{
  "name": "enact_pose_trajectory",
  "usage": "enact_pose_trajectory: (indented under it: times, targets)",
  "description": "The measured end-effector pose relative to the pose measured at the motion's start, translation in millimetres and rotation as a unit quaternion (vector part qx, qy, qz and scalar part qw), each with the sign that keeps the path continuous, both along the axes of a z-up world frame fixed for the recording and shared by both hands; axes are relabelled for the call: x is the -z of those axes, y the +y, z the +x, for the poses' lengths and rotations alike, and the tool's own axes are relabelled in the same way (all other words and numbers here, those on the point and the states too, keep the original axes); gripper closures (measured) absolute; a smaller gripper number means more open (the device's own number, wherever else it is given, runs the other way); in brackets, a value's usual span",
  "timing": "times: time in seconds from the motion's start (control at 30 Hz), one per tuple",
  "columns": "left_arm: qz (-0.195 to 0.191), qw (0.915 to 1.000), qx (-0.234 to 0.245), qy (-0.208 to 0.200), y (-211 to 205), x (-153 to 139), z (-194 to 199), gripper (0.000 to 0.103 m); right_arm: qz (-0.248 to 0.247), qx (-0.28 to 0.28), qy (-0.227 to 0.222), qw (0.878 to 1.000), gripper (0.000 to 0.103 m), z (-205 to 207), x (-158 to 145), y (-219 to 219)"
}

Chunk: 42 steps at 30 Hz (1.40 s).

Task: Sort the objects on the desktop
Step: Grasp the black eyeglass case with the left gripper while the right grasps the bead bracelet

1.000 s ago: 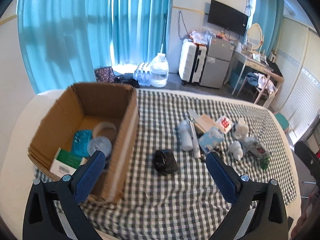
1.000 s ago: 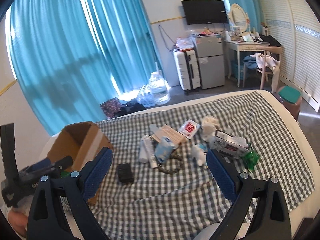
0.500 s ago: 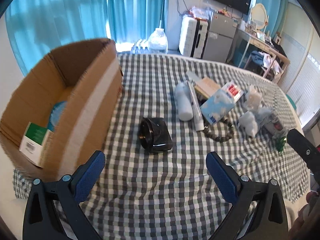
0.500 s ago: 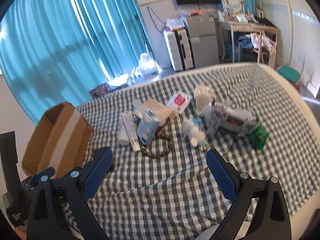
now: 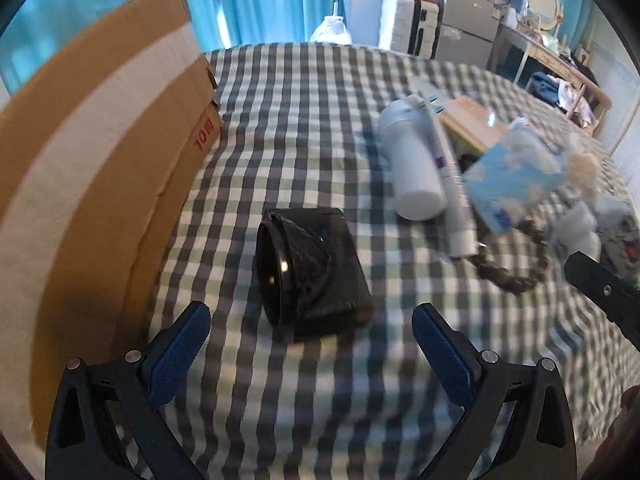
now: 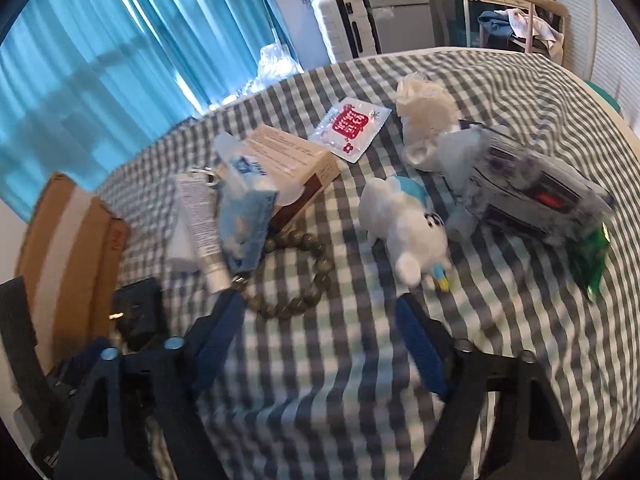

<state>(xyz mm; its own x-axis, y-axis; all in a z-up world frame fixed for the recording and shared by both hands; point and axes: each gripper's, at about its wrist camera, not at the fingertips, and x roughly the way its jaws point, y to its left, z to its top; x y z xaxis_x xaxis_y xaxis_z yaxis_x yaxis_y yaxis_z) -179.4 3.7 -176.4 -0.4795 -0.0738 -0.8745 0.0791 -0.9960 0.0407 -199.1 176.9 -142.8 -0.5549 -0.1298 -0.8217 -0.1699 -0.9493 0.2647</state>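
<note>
Left wrist view: left tongs (image 5: 306, 338) spread wide, nothing gripped, over black pouch (image 5: 314, 270) on checked bed (image 5: 288, 92) beside cardboard box (image 5: 92, 168); pouch prob. light, glossy, slippery, so pinch across narrow sides; right tongs (image 6: 320, 336) closing, empty, nr bead bracelet (image 6: 298, 274).

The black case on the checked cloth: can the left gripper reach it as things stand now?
Probably yes. The black case lies just ahead of the open left gripper, with only bare checked cloth between. The cardboard box stands aside.
</note>
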Motion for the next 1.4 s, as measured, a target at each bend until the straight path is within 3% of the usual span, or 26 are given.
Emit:
enact_pose_trajectory:
  times: [0.1,0.27,0.5,0.57,0.67,0.77,0.83,0.9,0.93,0.97,1.0,1.33,1.4]
  targets:
    - [-0.007,0.9999,-0.008,-0.009,-3.1,14.5,-11.0,0.0,0.003,-0.006,-0.023,1.0,0.048,-17.8,18.0,-2.3]
    - [0.02,0.9995,-0.024,0.003,-14.2,27.1,-15.9,0.0,0.001,-0.018,-0.031,0.999,0.058,-30.0,30.2,-5.2]
    - [0.021,0.9995,-0.01,0.022,-19.7,34.9,-10.2,0.0,-0.028,-0.023,-0.034,0.999,0.057,-29.6,43.6,1.2]
    - [0.028,0.9994,-0.01,0.019,-23.3,37.0,-8.7,0.0,-0.012,-0.028,-0.033,0.999,0.055,-27.7,43.5,-3.8]
    - [0.03,0.9994,-0.005,0.015,-26.6,38.2,-6.5,0.0,0.011,-0.047,-0.02,0.999,0.037,-29.5,44.8,-19.1]
    - [0.027,0.9995,0.009,0.012,-28.3,37.0,-6.2,0.0,0.064,-0.062,-0.016,0.996,0.036,-28.7,44.7,-34.6]
    - [0.026,0.9995,0.013,0.011,-28.8,33.9,-2.7,0.004,0.052,-0.06,-0.014,0.997,0.037,-27.5,44.2,-31.7]
    - [0.027,0.9994,0.016,0.011,-27.5,28.6,2.3,0.018,0.047,-0.055,-0.016,0.997,0.057,-25.7,42.3,-26.0]
    - [0.025,0.9994,0.021,0.014,-26.0,25.1,5.6,0.034,0.049,-0.052,-0.017,0.997,0.065,-24.7,40.9,-23.5]
    - [0.023,0.9992,0.028,0.016,-24.1,21.5,8.2,0.039,0.046,-0.047,-0.016,0.998,0.08,-23.7,39.4,-23.5]
    - [0.021,0.9991,0.034,0.014,-21.7,19.5,10.2,0.039,0.042,-0.043,-0.014,0.998,0.089,-22.7,38.2,-22.1]
    - [0.038,0.9986,0.036,0.0,-22.4,1.9,25.1,0.046,-0.03,-0.041,0.014,0.999,0.092,1.0,9.6,-6.5]
    - [0.039,0.9985,0.038,0.005,-20.6,-6.9,23.1,0.053,-0.05,-0.042,0.026,0.998,0.091,10.0,-1.1,-2.9]
